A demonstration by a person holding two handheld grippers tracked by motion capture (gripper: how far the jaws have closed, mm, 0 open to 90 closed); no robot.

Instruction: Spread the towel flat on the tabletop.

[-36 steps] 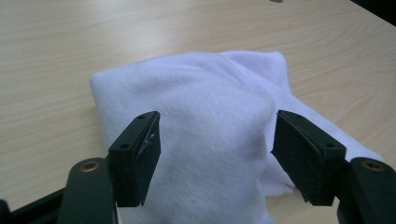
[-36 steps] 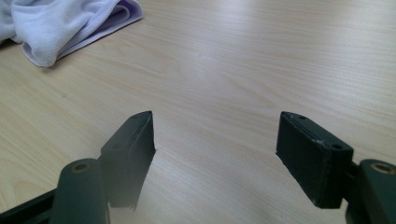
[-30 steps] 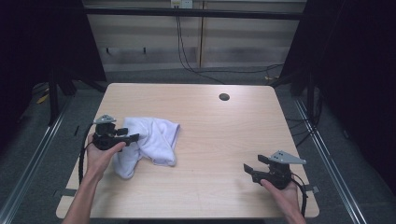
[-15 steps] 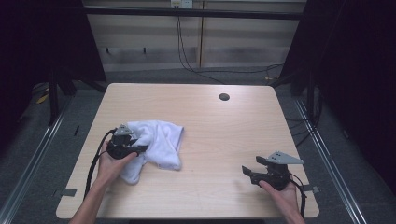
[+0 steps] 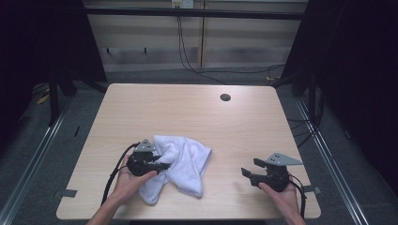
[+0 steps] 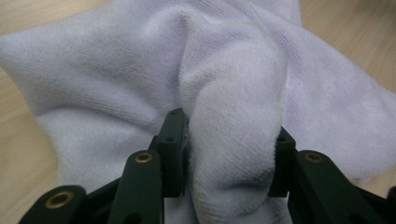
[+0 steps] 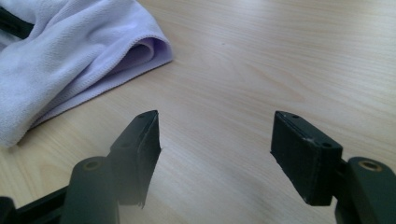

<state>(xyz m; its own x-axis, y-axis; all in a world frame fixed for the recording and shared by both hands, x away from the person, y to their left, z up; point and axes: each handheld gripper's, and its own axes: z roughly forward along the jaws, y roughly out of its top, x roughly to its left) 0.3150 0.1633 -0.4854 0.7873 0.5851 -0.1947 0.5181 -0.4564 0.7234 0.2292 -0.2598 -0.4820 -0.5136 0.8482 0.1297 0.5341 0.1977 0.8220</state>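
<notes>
While the white towel (image 5: 180, 166) lies crumpled at 7 o'clock of the wooden table (image 5: 187, 112) | left gripper (image 5: 159, 165) has just been closing, its pads now pinching a thick fold of towel | right gripper (image 5: 249, 168) at 5 o'clock, jaws spread over bare wood, just closing slightly, well apart from towel.

Even light, perhaps slightly soft.

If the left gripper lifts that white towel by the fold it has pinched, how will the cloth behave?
The white towel will probably droop limply: it lies rumpled, and a soft fold bulges between the left gripper jaws. Its fuzzy terry weave suggests it won't slip. It looks light and should drag easily across the table.
</notes>
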